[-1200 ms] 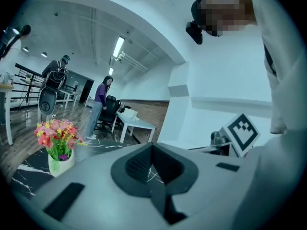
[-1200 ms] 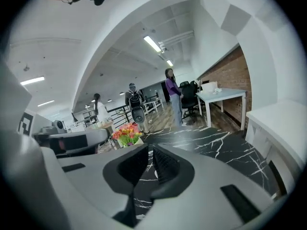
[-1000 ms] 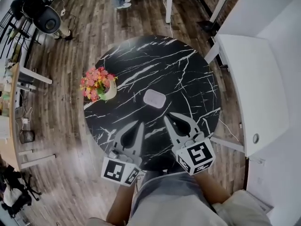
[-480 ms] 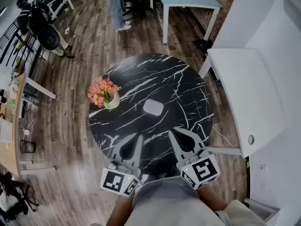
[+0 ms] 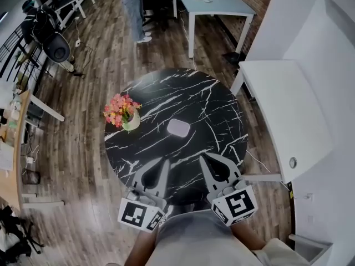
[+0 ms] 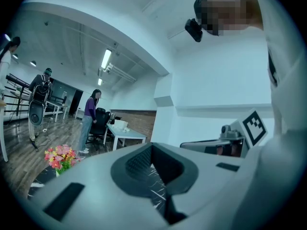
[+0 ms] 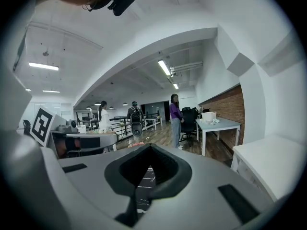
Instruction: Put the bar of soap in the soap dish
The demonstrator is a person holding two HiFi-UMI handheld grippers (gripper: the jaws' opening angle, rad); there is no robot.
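On the round black marble table [image 5: 222,115] lies a pale rounded-rectangle soap dish [image 5: 178,128] near the middle; I cannot tell the bar of soap apart from it. My left gripper [image 5: 161,163] hangs over the table's near edge, shut and with nothing in it; in the left gripper view its jaws [image 6: 152,148] meet. To its right, my right gripper [image 5: 206,158] is likewise shut and holds nothing, with its jaws [image 7: 149,148] closed in the right gripper view. Both are a good way short of the dish and point level.
A small vase of pink and red flowers [image 5: 121,111] stands at the table's left edge. A white desk [image 5: 283,110] is close on the right, and a pale table [image 5: 213,1] and a standing person [image 5: 136,4] are farther back on the wooden floor.
Both grippers have drawn back towards the table's near edge and risen. The right gripper's jaws have come together. The dish has not moved.
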